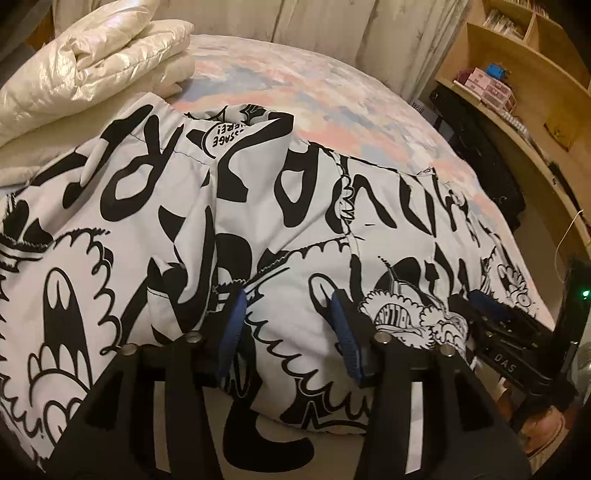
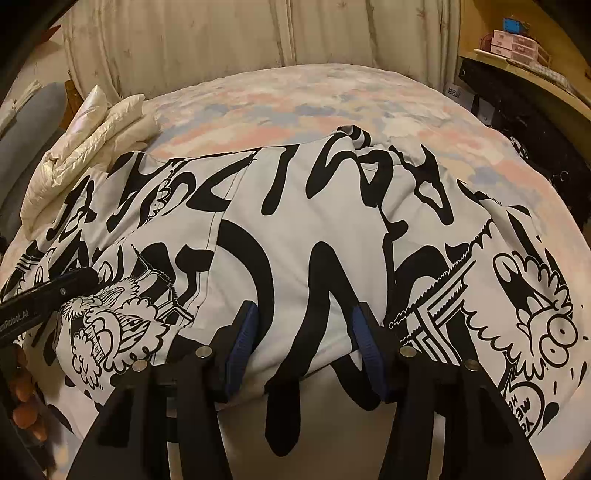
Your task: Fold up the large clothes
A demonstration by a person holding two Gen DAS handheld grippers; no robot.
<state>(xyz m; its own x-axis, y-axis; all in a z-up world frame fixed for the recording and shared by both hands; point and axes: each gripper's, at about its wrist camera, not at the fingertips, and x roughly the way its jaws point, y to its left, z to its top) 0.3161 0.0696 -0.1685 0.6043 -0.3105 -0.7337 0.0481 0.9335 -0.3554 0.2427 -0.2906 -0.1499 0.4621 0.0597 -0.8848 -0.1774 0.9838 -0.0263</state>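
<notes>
We see a bed (image 2: 295, 99) filling most of both views, its cover soft and blotched in pale pink, blue and cream. Behind the bed hang pale curtains (image 2: 207, 33) in long vertical folds.

Spread across the near half of the bed lies the large garment (image 1: 295, 229), a smooth, thin white cloth printed all over with thick black lettering and cartoon faces. It is rumpled into broad ridges, with stitched seams showing, and its near edge droops over the bed's front side.

At the bed's left rear corner, just past the garment's far edge, sits a folded cream puffer jacket (image 1: 99, 55), shiny and quilted into plump rolls.

To the right of the bed stands a light wooden shelf (image 1: 517, 74) with square compartments holding small pink boxes; a dark, boxy thing stands below it, too dim to name.

The left gripper (image 1: 286, 321) is low over the garment's near edge. Its black arms end in ribbed blue pads, and the jaws stand parted with cloth lying between them, the pads not pressing on it: released. The right gripper (image 2: 303, 332) sits likewise over the near edge, further right along the bed; its jaws are also apart, a flat stretch of cloth between the pads, nothing clenched.
</notes>
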